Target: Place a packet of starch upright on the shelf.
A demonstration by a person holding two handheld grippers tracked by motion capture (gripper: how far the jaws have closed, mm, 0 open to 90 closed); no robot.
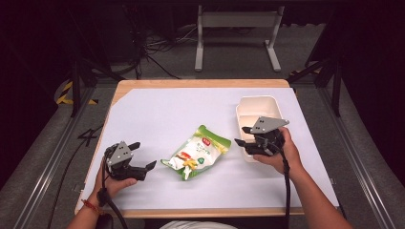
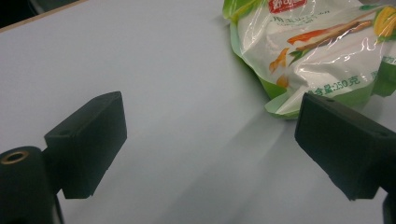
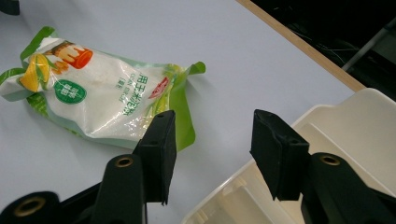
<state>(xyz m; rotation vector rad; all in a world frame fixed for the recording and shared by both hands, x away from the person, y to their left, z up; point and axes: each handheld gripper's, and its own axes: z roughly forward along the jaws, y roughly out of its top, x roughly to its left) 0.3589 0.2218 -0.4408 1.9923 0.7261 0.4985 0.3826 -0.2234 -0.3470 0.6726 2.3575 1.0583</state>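
From up high I count one green-and-white bag (image 1: 197, 151) mid-table, one cream container (image 1: 258, 114) at the right, and two grippers: left gripper (image 1: 143, 157) and right gripper (image 1: 241, 136), both empty. My left gripper view has the jaws wide apart, bag just past the right one. Right gripper view: jaws apart over the container's near rim, bag lying to the left.

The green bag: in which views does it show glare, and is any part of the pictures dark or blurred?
Left gripper view: white glare streaks on the green bag; near black pads soft. Right gripper view: bag evenly lit, print readable. High view: white table bright, surrounding floor dark.
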